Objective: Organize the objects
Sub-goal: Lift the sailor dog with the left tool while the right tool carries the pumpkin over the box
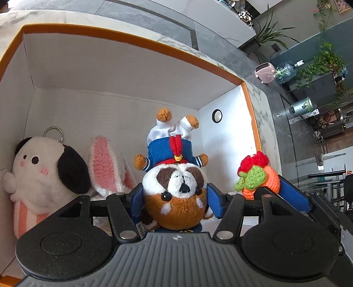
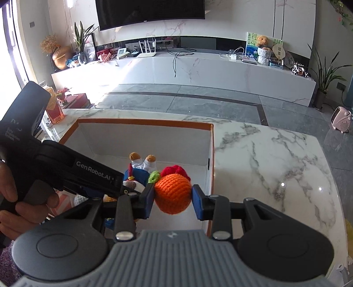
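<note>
Your left gripper (image 1: 175, 198) clenched on the plush dog (image 1: 176, 189), your right gripper (image 2: 173, 198) grasping the crocheted orange (image 2: 172, 193), both over the white box (image 2: 143, 136).

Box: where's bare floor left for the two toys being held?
Bare floor in the box runs along the far wall and the right wall, by the black grommet. The left side is crowded: white plush and pink-eared bunny. Outside, the marble top right of the box is bare.

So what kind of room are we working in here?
Most likely a home living room: a big wall-mounted TV above a long marble media console, potted plants, and a small pink heater on the tiled floor.
</note>
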`<state>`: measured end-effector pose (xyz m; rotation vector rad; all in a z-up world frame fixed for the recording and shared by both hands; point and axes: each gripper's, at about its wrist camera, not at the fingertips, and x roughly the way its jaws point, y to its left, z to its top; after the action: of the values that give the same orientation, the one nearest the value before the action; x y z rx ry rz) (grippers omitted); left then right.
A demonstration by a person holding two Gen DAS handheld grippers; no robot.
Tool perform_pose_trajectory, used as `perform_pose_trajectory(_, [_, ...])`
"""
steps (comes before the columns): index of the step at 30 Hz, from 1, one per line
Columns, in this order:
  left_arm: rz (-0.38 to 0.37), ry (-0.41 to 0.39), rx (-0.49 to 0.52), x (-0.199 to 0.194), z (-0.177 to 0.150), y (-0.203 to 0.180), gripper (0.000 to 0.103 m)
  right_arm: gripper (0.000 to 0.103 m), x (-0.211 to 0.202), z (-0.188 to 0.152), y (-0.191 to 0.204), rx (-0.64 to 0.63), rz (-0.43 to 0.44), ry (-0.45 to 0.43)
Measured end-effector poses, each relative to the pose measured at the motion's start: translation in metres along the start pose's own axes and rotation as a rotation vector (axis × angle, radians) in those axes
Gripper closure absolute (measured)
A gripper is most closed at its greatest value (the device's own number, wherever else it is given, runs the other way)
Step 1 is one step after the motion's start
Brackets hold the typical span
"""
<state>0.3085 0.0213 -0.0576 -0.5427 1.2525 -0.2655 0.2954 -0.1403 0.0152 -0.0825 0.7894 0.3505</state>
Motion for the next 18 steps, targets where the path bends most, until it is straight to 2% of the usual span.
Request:
perform_pose_trajectory(8, [-0.003,0.042,0.013,0.000,0.002,-0.002,0.029,0.064,0.007,0.003,0.003,-0.010,0.007,0.020])
perform_pose_trajectory(11, [-0.001,0.036,0.017,-0.004,0.001,-0.003,0.031,0.064,0.010,0.004,0.003,-0.014,0.004,0.038])
perform_pose_trajectory(13, [0.014,0.027,0.028,-0.009,0.000,-0.004,0.038,0.064,0.011,0.003,0.004,-0.030,0.004,0.053])
perform_pose_trajectory(15, [0.019,0.024,0.048,-0.014,-0.002,-0.007,0.055,0.064,0.011,0.002,0.006,-0.049,0.010,0.068])
perform_pose_trajectory(18, [0.050,0.042,0.095,-0.014,-0.004,-0.009,0.071,0.064,0.012,0.000,0.009,-0.066,0.016,0.103])
